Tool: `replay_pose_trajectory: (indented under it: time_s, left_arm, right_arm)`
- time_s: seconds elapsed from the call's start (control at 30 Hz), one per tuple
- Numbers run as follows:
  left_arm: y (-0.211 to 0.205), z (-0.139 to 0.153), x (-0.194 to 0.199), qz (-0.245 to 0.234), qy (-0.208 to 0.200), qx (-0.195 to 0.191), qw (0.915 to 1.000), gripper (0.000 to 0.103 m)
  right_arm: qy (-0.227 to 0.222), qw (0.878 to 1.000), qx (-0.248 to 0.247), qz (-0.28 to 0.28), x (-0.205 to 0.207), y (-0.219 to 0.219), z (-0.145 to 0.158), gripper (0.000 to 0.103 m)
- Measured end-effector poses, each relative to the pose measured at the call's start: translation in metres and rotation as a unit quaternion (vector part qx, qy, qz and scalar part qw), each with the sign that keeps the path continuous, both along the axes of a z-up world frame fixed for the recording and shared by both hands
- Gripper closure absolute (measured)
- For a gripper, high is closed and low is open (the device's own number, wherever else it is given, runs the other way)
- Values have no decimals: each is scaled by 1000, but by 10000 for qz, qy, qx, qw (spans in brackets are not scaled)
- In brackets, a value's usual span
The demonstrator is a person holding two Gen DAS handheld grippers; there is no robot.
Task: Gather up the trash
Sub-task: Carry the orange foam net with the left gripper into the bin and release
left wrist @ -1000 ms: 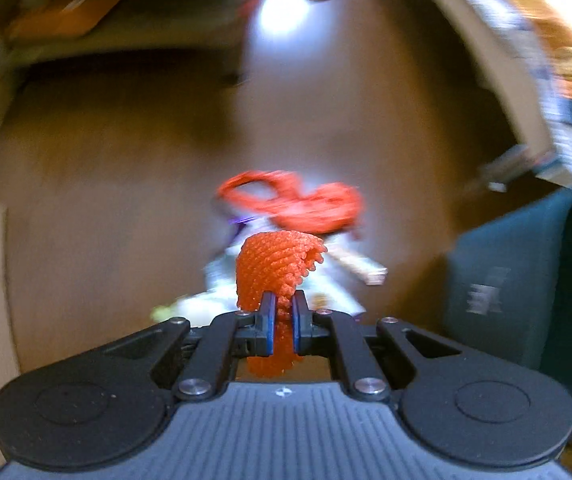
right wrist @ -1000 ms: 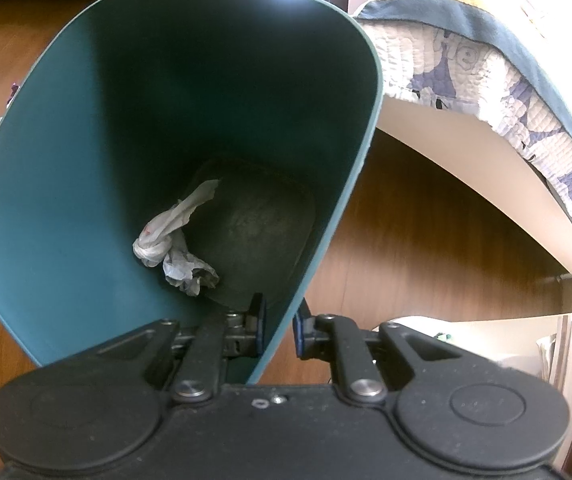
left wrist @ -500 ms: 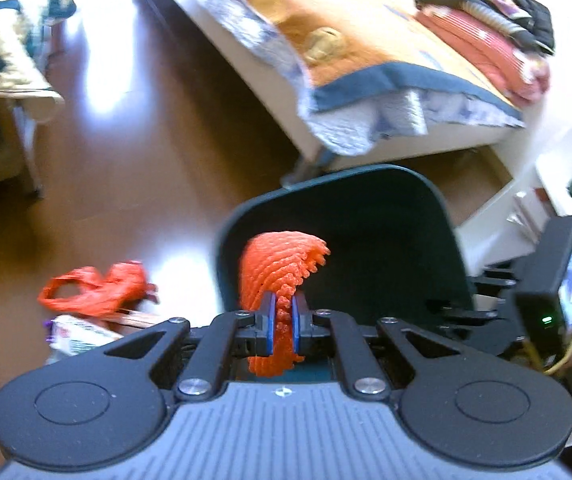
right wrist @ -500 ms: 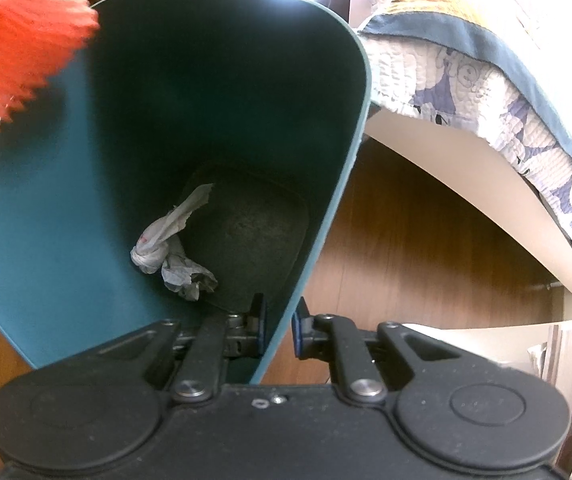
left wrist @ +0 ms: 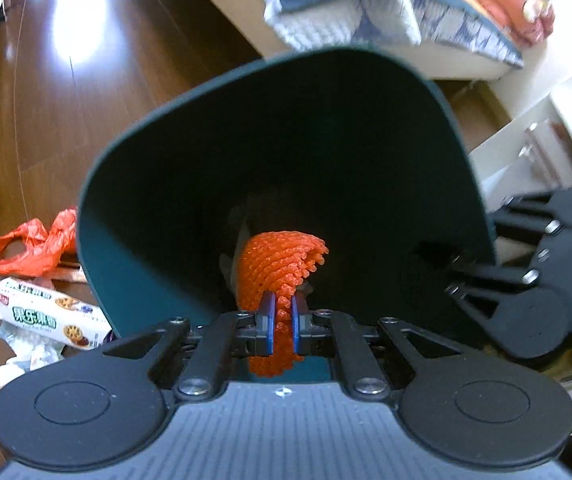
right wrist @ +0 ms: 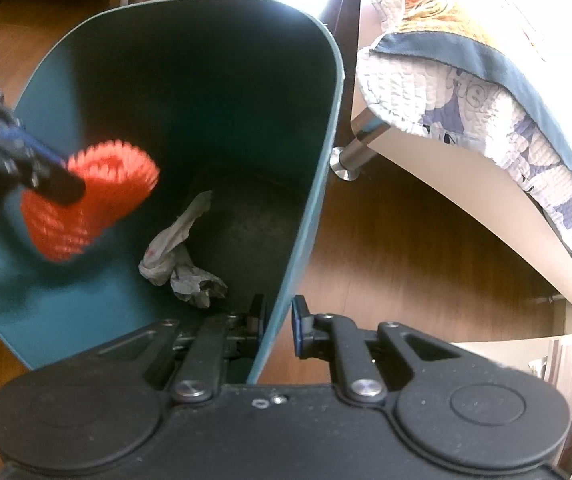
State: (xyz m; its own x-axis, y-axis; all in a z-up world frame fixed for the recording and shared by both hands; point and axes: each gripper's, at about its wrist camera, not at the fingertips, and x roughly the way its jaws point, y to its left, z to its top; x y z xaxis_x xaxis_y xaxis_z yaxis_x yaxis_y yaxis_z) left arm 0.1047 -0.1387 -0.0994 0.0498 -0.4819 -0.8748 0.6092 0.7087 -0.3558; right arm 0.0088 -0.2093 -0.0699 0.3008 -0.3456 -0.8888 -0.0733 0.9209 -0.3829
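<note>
My left gripper [left wrist: 281, 320] is shut on an orange foam net sleeve [left wrist: 277, 268] and holds it over the mouth of the dark teal trash bin [left wrist: 133, 272]. In the right wrist view the same net sleeve [right wrist: 93, 200] hangs inside the bin's left side, with the left gripper [right wrist: 57, 178] coming in from the left edge. My right gripper [right wrist: 279, 324] is shut on the bin's near rim [right wrist: 273, 336], one finger inside and one outside. A crumpled white tissue [right wrist: 177, 252] lies on the bin's bottom.
On the wooden floor left of the bin lie an orange plastic bag [left wrist: 33, 244], a white snack wrapper [left wrist: 45, 316] and more crumpled wrappers. A bed with a quilt [right wrist: 466, 92] stands right of the bin. White shelving [left wrist: 546, 140] sits at the right.
My left gripper has carried the net sleeve away from the floor litter and over the bin's opening, rolling as it went. The right gripper and the bin have stayed put.
</note>
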Motion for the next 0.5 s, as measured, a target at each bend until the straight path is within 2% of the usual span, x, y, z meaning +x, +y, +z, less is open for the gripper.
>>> replay_pose_trajectory:
  time_s: [0.2, 0.4, 0.5]
  left_arm:
    - [-5, -11, -5, -122, 47, 192, 9997, 95]
    - [-12, -13, -11, -310, -130, 292, 9990, 95]
    - [-14, -13, -15, -389, -132, 267, 9988, 91]
  right_arm:
    - [-9, 10000, 16, -14, -2, 0, 0, 91]
    - [-6, 10000, 25, -24, -1, 2, 2, 91]
    - [0, 10000, 37, -42, -1, 1, 2, 91]
